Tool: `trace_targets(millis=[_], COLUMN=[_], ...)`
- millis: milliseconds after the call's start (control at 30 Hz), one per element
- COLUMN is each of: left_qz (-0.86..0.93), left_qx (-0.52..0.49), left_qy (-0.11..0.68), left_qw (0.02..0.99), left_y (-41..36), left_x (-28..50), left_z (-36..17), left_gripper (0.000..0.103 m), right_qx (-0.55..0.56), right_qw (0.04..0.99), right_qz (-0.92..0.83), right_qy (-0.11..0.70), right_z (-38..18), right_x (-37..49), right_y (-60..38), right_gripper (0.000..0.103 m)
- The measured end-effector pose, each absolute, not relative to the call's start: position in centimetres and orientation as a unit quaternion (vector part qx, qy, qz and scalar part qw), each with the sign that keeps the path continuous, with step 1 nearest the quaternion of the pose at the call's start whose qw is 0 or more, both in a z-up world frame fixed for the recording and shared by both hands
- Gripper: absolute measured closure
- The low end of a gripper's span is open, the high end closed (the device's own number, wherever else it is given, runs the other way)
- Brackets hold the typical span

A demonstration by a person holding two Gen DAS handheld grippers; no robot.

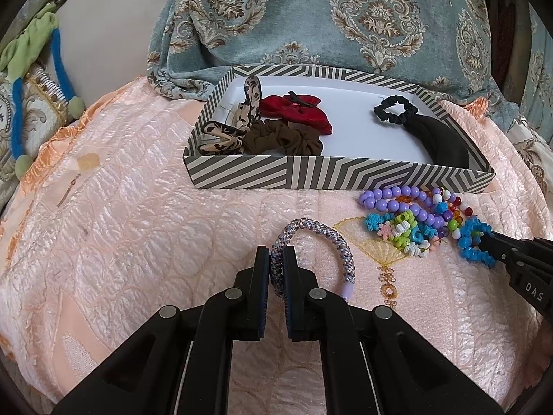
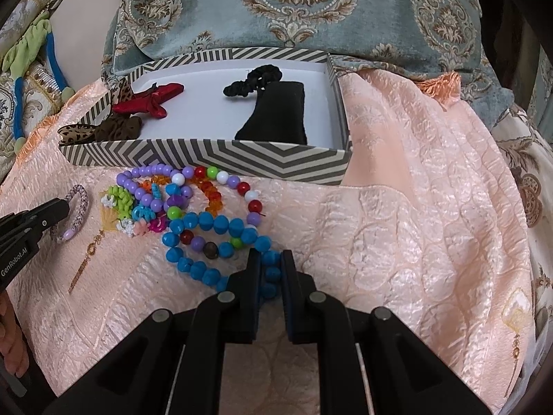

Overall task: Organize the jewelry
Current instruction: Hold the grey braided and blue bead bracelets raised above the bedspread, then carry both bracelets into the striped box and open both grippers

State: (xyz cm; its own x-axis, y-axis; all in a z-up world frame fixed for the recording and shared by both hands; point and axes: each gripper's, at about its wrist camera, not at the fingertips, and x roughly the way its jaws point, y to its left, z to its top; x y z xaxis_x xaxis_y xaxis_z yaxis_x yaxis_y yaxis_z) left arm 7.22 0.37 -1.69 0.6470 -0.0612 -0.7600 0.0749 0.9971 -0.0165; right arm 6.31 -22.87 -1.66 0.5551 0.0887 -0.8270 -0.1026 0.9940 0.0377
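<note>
Holding two pieces at once, you have the left tongs [image 1: 276,259] clenched on the lilac-and-grey braided bracelet [image 1: 312,238] and the right tongs [image 2: 270,266] gripping the chunky blue bead bracelet [image 2: 207,228]; both bracelets lie on the peach quilted bedspread [image 1: 138,207], just in front of the grey-and-white striped cardboard box [image 1: 311,173]. Your risk is on the right: the blue strand overlaps the heap of purple, red and multicoloured bead bracelets [image 2: 193,190], so lifting may drag neighbours along or scatter them. Watch the box's front wall too; a low carry could snag it.
</note>
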Motion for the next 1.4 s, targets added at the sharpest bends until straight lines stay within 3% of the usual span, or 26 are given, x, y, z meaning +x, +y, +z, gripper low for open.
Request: trace_targets(millis=[1033, 1400], left_qz=[-0.036, -0.036], left_qx=[0.008, 0.008], left_qy=[0.418, 0.413], left_qw=[0.908, 0.910], left_y=[0.4, 0.5], left_x=[7.3, 7.2], left_z=[-1.8, -1.2], left_gripper=[0.103, 0.103], right_qx=[0.000, 0.016], right_qw=[0.884, 0.918], right_qz=[0.050, 0.066], right_qy=[0.465, 0.390], right_z=[-1.4, 3.1], right_x=[6.1, 4.7], right_y=[-23.0, -23.0], right_gripper=[0.092, 0.093])
